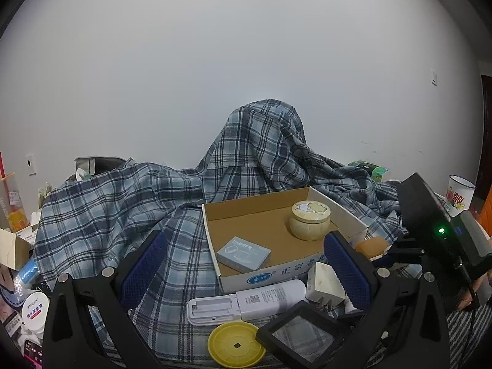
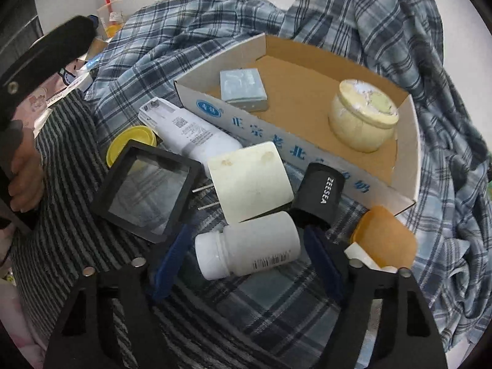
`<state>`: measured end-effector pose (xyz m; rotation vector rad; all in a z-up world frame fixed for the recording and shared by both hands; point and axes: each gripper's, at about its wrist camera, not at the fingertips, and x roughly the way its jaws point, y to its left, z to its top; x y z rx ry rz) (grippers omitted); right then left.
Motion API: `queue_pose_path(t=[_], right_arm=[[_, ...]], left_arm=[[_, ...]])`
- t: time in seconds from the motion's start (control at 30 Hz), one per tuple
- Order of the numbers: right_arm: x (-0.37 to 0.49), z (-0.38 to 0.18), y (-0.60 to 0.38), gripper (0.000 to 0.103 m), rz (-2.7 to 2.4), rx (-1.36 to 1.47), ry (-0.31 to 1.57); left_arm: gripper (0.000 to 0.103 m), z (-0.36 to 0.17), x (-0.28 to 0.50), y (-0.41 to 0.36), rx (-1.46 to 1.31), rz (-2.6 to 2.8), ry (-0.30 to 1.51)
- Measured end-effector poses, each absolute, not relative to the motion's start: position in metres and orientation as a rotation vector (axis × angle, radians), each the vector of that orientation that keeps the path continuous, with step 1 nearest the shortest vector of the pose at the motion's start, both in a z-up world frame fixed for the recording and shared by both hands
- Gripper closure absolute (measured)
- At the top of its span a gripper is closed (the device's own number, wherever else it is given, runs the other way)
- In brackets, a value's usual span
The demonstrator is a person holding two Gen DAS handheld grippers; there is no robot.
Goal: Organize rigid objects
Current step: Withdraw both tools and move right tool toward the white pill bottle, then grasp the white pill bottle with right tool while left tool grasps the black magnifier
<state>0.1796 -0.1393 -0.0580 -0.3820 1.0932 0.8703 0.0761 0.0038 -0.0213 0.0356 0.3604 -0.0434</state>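
- Right gripper (image 2: 246, 256): jaws part open astride white bottle (image 2: 247, 247) lying on plaid cloth (image 2: 276, 301); pads not touching.
- Left gripper (image 1: 244, 272): jaws wide, empty.
- Cardboard box (image 2: 409, 153) holds round tin (image 2: 363, 117), small grey box (image 2: 243, 87).

Matt brown cardboard box (image 2: 307, 98) on soft plaid cloth (image 2: 172, 40); smooth white plastic bottle (image 2: 249, 246); glossy black-framed panel (image 2: 147, 184).

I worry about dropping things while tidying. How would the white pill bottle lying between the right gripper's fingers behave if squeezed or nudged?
The white pill bottle lies on its side on the plaid cloth, so a nudge would probably roll it. Its smooth round plastic wall may slip between the right gripper pads. It looks stiff and probably light, not fragile.
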Motion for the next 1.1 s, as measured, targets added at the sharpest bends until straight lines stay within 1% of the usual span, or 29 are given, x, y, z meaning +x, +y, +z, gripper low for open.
queue_pose_path(t=[0.03,0.1,0.47,0.77,0.83,0.9,0.93,0.97,1.1], right_arm=[[0.18,-0.059,-0.14,0.038,0.874,-0.381,1.1],[0.178,-0.061,-0.14,0.041,0.882,-0.376,1.11],[0.162,-0.048,-0.151,0.04,0.869,-0.355,1.089],[0.173,-0.058,-0.153,0.04,0.657,-0.108,1.183],[0.168,-0.055,-0.154,0.04,0.619,-0.079,1.158],[0.16,-0.051,-0.151,0.04,0.597,-0.111,1.114],[0.156,-0.05,-0.149,0.044,0.587,-0.141,1.096],[0.154,-0.049,-0.147,0.046,0.59,-0.161,1.079],[0.152,-0.046,-0.149,0.046,0.6,-0.176,1.06]], left_arm=[[0.0,-0.021,0.076,0.003,0.035,-0.044,0.36],[0.0,-0.022,0.077,0.003,0.036,-0.047,0.361],[0.0,-0.022,0.077,0.003,0.039,-0.049,0.363],[0.0,-0.024,0.078,0.005,0.027,-0.049,0.374],[0.0,-0.024,0.078,0.006,0.028,-0.051,0.372],[0.0,-0.024,0.078,0.007,0.032,-0.051,0.369],[0.0,-0.024,0.078,0.007,0.034,-0.053,0.367],[0.0,-0.024,0.078,0.007,0.037,-0.053,0.366],[0.0,-0.024,0.078,0.007,0.034,-0.053,0.367]])
